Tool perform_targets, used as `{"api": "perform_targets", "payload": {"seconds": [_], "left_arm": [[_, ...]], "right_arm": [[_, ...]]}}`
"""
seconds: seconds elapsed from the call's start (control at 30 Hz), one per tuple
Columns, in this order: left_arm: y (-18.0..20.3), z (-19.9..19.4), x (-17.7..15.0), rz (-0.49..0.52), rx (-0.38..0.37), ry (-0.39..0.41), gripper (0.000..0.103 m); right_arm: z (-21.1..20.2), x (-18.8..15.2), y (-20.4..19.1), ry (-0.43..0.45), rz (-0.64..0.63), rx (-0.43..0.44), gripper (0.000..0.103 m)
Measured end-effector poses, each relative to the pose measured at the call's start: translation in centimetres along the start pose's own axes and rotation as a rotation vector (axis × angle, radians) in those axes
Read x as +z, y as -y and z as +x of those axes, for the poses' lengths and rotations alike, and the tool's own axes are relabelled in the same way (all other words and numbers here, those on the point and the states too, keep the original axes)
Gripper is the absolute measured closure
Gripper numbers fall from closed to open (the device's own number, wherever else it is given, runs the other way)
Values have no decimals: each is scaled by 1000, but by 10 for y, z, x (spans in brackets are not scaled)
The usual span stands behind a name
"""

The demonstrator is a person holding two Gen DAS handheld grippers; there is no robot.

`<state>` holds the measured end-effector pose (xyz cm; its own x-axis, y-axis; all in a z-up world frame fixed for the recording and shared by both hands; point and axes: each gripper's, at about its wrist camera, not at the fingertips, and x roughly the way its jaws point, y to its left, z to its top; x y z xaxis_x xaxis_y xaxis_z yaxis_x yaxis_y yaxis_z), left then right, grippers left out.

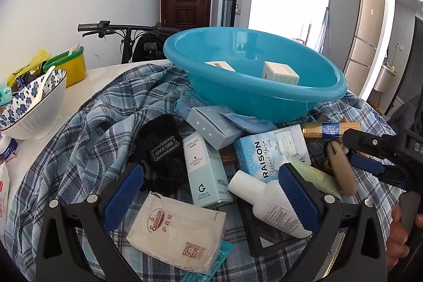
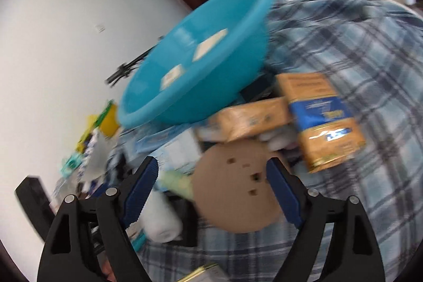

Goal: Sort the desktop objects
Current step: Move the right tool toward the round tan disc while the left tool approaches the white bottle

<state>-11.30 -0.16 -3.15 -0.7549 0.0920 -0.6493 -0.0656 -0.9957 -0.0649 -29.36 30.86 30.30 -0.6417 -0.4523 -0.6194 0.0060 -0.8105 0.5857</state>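
Left gripper (image 1: 208, 192) is hovering with jaws spread wide, gripping nothing. Between the jaws, nearest, a cream paper Saizeriya sachet (image 1: 175, 230) is lying flat on the blue plaid cloth (image 1: 87, 128). A white plastic bottle (image 1: 267, 205) is lying on its side against the right-hand finger. Just past the fingertips a pale blue Genlese carton (image 1: 207, 171) and a light blue Raison box (image 1: 267, 155) are sitting in the pile; a black knitted piece (image 1: 161, 147) is lying beyond the left-hand finger.

Right gripper (image 2: 211, 192) is also spread wide, nothing clamped, view blurred. A tan round perforated disc (image 2: 235, 189) is sitting between its jaws, touching or not I cannot tell. Beyond the tips, a gold-and-blue carton (image 2: 322, 120) is lying on the cloth.

Farthest ahead of both, the turquoise plastic basin (image 1: 264, 94) is holding two small white boxes (image 1: 280, 73).
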Motion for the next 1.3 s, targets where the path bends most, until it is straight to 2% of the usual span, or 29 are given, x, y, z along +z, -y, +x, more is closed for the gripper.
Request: {"api": "perform_targets", "payload": {"seconds": [0.07,0.13,0.27,0.4,0.5,0.63,0.8,0.87,0.9,1.03,1.1,1.3], "left_arm": [[1,0,0,7,-4,0,0],[2,0,-1,14,-9,-2,0],[7,2,-2,29,-19,-16,0],[13,-2,-5,46,-44,-39,0],[18,-2,-8,55,-72,-58,0],[23,1,-13,36,-115,-90,0],[29,10,-14,6,-141,-130,0],[30,10,-15,8,-134,-127,3],[30,10,-15,7,-144,-128,7],[26,5,-14,10,-158,-131,36],[21,3,-14,15,-163,-147,41],[15,-2,-15,8,-154,-146,41]], "right_arm": [[1,1,5,-3,3,-13,22],[1,0,1,-9,-45,-51,31],[7,-8,-20,-46,-237,-171,32],[-2,-13,-44,-10,-418,-299,30],[-3,-16,-47,-34,-473,-317,24],[-7,-17,-39,-69,-458,-271,24],[-8,-27,-42,-60,-523,-315,24],[-13,-30,-41,-53,-533,-325,24],[-14,-30,-41,-53,-531,-323,24],[-15,-30,-38,-51,-537,-337,24],[-16,-30,-38,-45,-543,-348,24],[-18,-29,-37,-31,-538,-349,24]]}}
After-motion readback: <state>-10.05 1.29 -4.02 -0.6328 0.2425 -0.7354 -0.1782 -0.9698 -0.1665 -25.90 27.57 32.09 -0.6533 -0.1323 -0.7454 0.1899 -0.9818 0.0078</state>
